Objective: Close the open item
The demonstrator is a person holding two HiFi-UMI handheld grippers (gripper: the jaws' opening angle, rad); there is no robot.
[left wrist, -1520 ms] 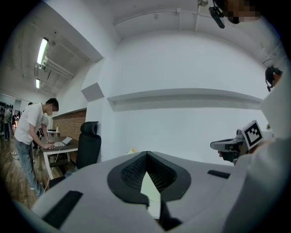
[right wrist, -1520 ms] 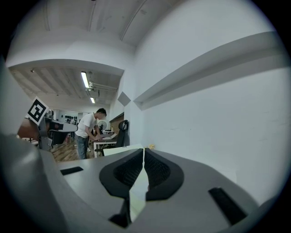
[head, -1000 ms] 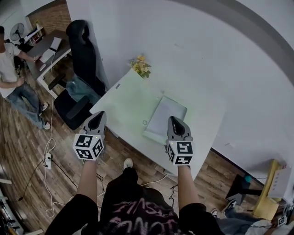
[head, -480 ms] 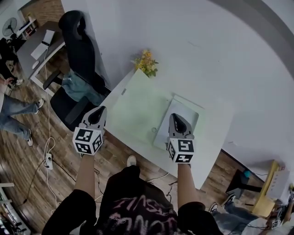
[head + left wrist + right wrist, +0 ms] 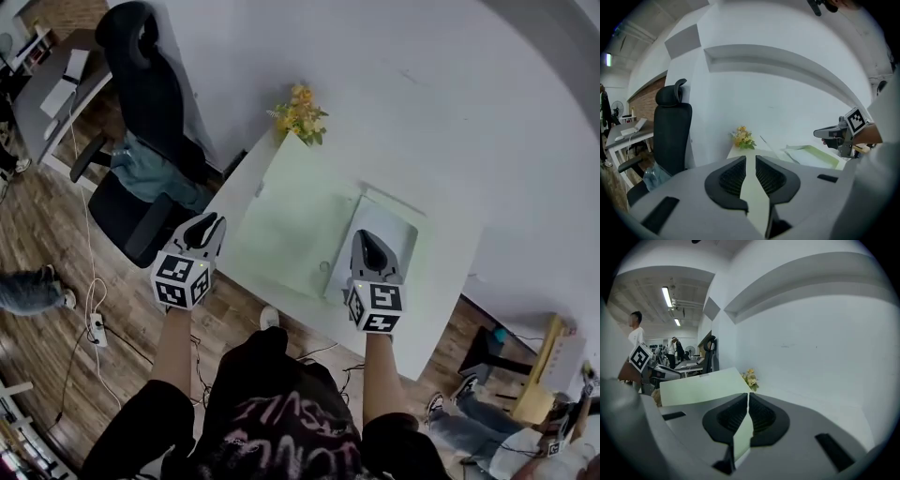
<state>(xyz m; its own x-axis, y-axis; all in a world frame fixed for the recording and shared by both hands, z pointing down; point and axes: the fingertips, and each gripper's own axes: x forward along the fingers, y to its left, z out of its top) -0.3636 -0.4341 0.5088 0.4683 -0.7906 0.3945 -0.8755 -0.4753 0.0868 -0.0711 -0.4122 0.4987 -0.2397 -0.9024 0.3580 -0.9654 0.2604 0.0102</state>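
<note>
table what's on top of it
A pale green sheet, a pale flat item beside it and yellow flowers at the far corner. The right gripper covers the flat item's near edge.

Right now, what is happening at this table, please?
A person stands at the white table with a gripper in each hand. The right gripper hovers over a light grey flat panel lying beside a pale green flat panel. The left gripper hangs at the table's near left edge. Neither holds anything: the right fingers are together, the left fingers slightly apart.
</note>
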